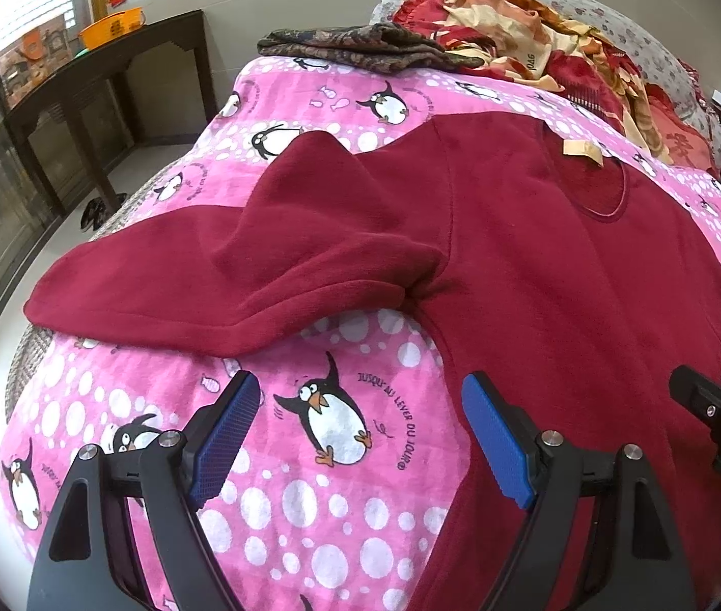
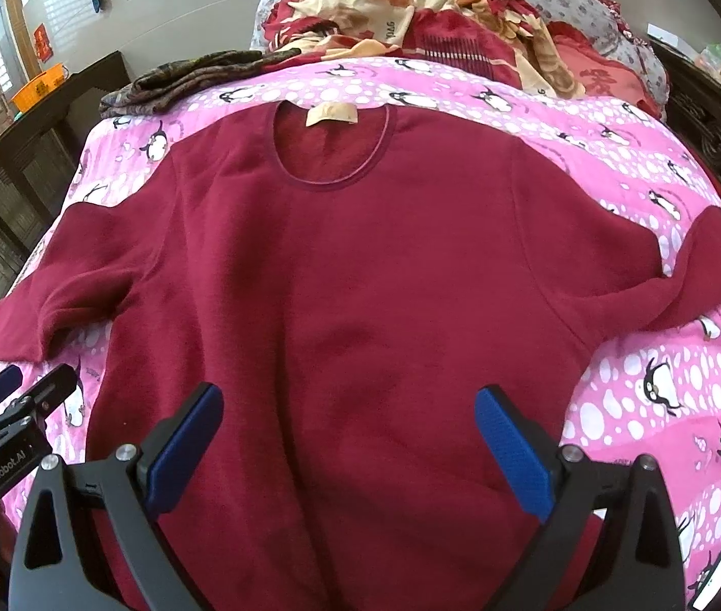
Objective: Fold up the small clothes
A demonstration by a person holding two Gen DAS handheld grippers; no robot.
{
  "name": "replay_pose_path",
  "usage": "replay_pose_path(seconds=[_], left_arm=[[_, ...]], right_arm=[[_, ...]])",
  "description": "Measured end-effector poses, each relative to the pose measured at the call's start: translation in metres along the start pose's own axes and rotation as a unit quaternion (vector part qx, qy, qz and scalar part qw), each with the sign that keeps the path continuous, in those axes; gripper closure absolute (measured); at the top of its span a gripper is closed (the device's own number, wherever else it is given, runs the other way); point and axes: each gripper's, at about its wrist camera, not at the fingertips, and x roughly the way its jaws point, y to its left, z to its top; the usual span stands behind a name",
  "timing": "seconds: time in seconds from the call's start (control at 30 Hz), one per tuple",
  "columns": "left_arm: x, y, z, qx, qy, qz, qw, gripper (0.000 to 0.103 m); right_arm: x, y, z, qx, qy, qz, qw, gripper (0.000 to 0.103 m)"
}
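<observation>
1. So far, no fold visible: dark red top spread flat, front up, on the pink penguin blanket of the bed, both sleeves out to the sides.
2. Left gripper open wide, empty, over the blanket beside the garment's left edge, below the left sleeve.
3. Right gripper likewise open, holding nothing, above the lower body.
4. Remaining, by judgement: sleeves in, then body folded over.
</observation>
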Motion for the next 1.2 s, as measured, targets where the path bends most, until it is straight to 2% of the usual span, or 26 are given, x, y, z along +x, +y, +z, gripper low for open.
replay_pose_path(seconds=[0.77,1.03,1.2], left_arm=[[0.0,0.016,0.001,-0.014,0.001,0.009,0.9999,0.038],[0.001,0.042,0.006,-0.036,0.0,0.023,0.9991,0.038],[0.001,0.08,0.013,-0.065,-0.004,0.043,0.9969,0.038]], right_arm=[[0.004,0.012,-0.001,-0.012,0.005,0.007,1.0,0.002],[0.005,0.022,0.001,-0.023,0.006,0.01,1.0,0.002],[0.005,0.026,0.0,-0.03,0.007,0.01,0.999,0.002]])
